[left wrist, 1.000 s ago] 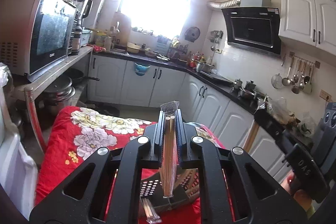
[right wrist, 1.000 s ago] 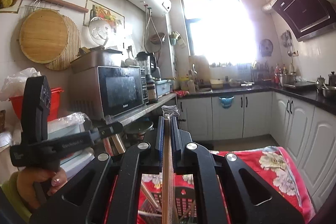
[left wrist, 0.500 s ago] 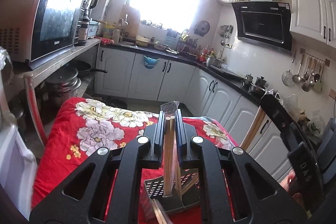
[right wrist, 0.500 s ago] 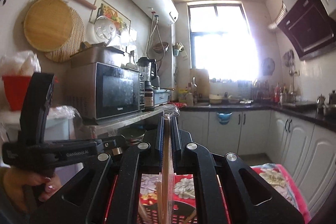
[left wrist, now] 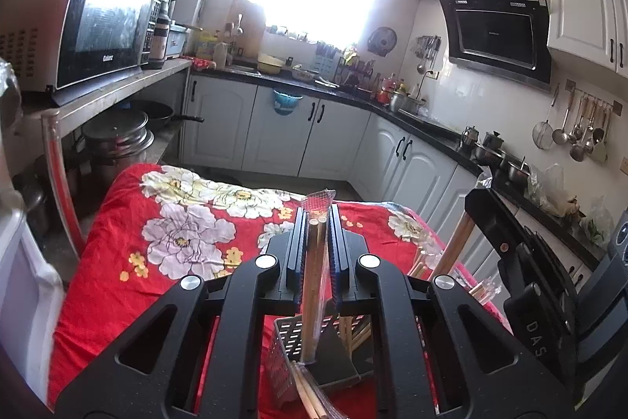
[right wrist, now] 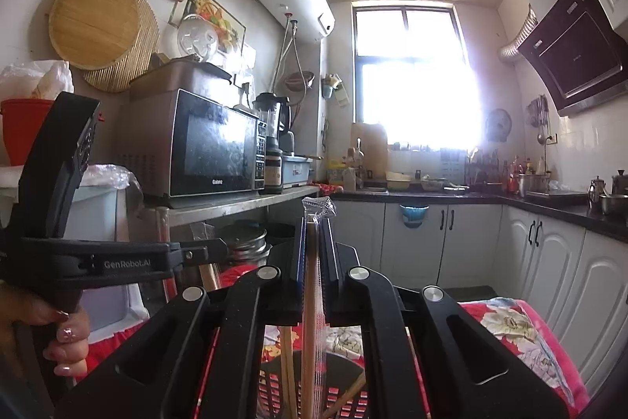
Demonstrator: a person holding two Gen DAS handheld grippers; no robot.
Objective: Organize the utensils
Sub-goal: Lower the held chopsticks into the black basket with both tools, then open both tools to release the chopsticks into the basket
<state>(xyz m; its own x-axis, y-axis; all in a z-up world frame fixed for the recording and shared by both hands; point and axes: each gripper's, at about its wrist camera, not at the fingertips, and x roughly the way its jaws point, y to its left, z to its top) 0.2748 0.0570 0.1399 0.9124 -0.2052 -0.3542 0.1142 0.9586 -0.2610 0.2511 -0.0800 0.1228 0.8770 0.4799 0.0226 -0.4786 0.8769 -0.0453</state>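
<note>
Item: wrapped chopsticks, upright, clamped in our left hand-held gripper; another pack clamped in our right hand-held gripper. Holder directly below both, left nearer.

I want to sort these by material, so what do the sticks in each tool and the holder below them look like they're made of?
Chopsticks in the left tool: pale, matte wood or bamboo, sleeved in clear, glossy plastic wrap. The right tool grips a similar wrapped pair. Holder: dark grey with rows of holes, probably moulded plastic, though metal can't be ruled out.
</note>
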